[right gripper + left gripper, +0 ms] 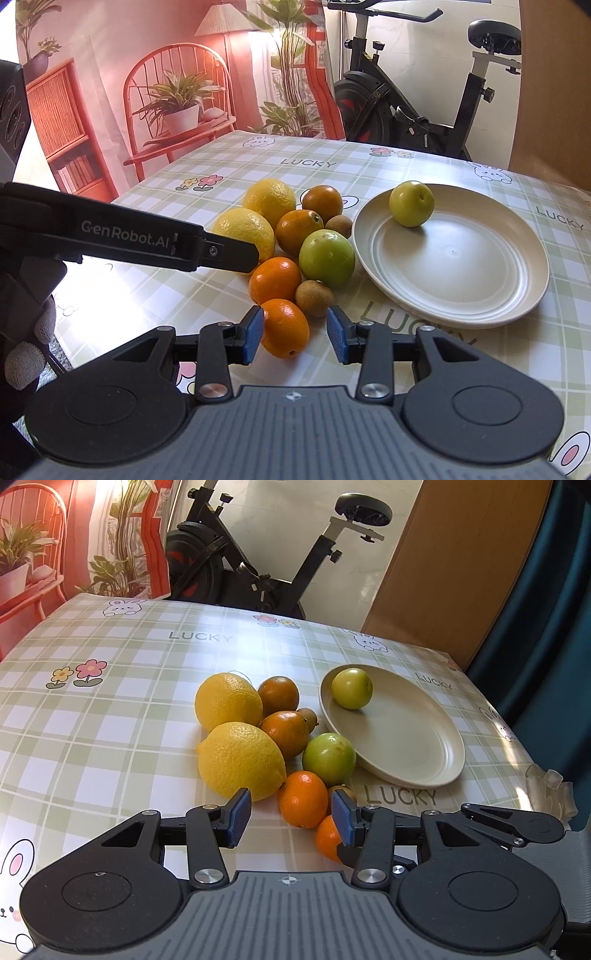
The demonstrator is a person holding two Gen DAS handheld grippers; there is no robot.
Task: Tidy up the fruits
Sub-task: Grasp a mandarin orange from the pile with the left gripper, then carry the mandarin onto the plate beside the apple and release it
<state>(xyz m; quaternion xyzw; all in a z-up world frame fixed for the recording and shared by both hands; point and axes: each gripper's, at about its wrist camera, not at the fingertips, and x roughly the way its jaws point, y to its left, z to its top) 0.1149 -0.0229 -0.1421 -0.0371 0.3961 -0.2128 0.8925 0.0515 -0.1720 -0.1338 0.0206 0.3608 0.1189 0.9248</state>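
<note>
From my left wrist, my left gripper [291, 818] hangs with fingers apart and empty over the fruit pile [266, 738] crowding the table [110, 709] beside the plate [406, 738], while from my right wrist, my right gripper [295, 332] spreads its fingers loosely around an orange kumquat [286, 328], the left tool's arm [129, 236] crossing the lemons [251, 229].

a black exercise bike [417, 96] stands on pale floor behind a table in a green checked "lucky" tablecloth [110, 709]. left of the bike hangs a pink backdrop [110, 74] printed with chair, lamp and plants; right of it, a wooden panel [443, 565]. sunlight falls across the cloth.
</note>
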